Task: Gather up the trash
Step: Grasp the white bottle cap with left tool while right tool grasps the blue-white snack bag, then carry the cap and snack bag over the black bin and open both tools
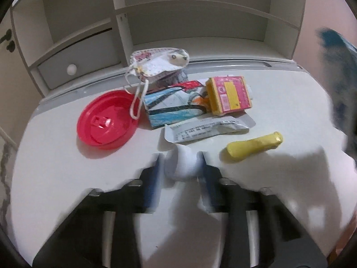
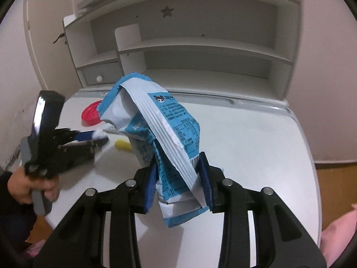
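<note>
Mid-collection: the right tool (image 2: 178,178) pinches a blue snack wrapper (image 2: 156,120) above the worktop (image 2: 256,138); the left tool (image 1: 181,167) pinches a white wad (image 1: 183,165) near the front edge. Both loads next need a bin, unseen here.

A white shelf unit (image 2: 200,51) backs the white desk (image 2: 256,147); wooden floor (image 2: 334,178).

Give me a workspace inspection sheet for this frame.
Surface: white table, matte, shadowed.
Job's things: red lid, face mask, drawing scrap, yellow-pink box, silver wrapper, yellow balloon.
Clutter: nothing seen.
Grippers: left gripper shut on white crumpled paper; right gripper shut on blue snack bag.
Cables: nothing seen.
Surroundings: white shelf unit with drawer; wood floor.
</note>
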Demonstrator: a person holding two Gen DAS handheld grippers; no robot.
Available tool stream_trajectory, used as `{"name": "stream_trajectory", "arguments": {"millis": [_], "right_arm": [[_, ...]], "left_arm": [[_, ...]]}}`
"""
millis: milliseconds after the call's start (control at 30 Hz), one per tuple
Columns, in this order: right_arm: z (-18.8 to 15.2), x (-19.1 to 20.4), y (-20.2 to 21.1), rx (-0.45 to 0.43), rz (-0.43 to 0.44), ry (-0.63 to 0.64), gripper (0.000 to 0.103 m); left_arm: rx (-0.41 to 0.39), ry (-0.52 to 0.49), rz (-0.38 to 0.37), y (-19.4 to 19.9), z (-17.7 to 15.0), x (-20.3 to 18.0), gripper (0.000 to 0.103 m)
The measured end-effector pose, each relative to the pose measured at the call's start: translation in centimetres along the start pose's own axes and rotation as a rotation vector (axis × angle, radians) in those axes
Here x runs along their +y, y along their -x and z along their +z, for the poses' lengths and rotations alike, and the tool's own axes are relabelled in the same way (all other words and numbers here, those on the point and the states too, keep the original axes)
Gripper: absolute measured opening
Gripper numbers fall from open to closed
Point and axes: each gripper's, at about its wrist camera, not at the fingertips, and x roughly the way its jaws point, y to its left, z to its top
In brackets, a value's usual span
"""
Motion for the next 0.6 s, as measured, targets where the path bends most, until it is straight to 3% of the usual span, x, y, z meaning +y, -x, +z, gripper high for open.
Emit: {"name": "stream_trajectory", "arguments": {"millis": [133,267,433,600], "right_arm": [[-3.8,-3.1,5.1,-0.031,-0.072,-0.09,0.035],[-9.6,-8.8,11.0,-0.054,-0.233,-0.246,0.035],[-18.5,-16.3,17.4,-0.021,-0.494,-0.496,0.035],[-27.5,-21.7,20.6,0.057,-0.639,-0.723,0.035]], "left_arm": [[-0.036,0.017,-0.032,2.1,0.2,-0.7,0.028],[-0.107,-0.047,-0.106,6.1,0.0,-5.6,0.028],[-0.152,-0.221,-0.353,9.8,-2.2,-18.3,0.028],[-0.101,-0.397,-0.583,10.6,-6.5,-32.6,0.028]]}}
